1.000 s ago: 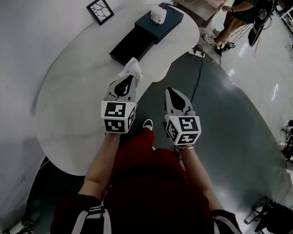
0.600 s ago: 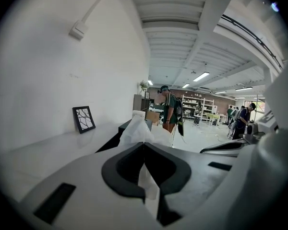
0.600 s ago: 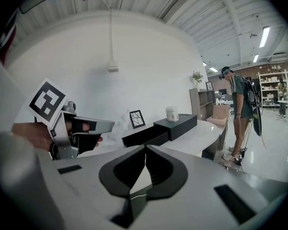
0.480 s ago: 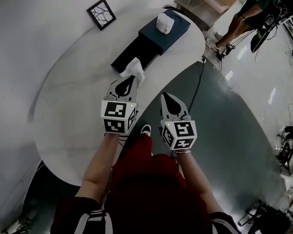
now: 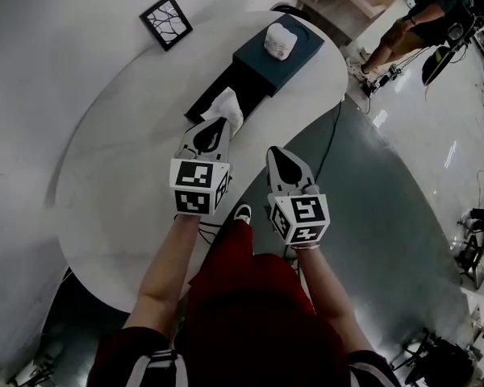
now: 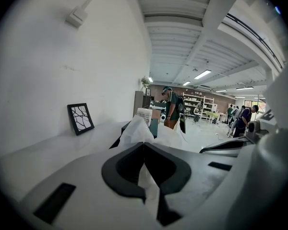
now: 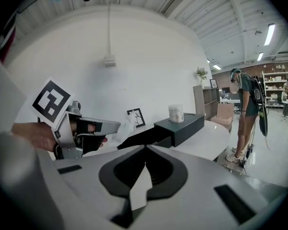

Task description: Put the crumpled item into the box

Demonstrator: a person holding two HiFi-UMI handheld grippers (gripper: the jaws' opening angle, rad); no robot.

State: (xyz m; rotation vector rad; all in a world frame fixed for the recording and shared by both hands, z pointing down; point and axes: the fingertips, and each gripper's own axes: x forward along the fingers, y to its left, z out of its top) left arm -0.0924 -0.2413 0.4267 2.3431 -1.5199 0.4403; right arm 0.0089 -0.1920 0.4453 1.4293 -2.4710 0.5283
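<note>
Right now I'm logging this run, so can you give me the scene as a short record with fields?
held item: crumpled white paper, pinched in the left hand-held gripper
right hand-held gripper: shut, empty, beyond the table edge
box: dark, on the white table
on box: white container
paper position: at the box's near end, not yet released
also: framed picture by the wall
</note>
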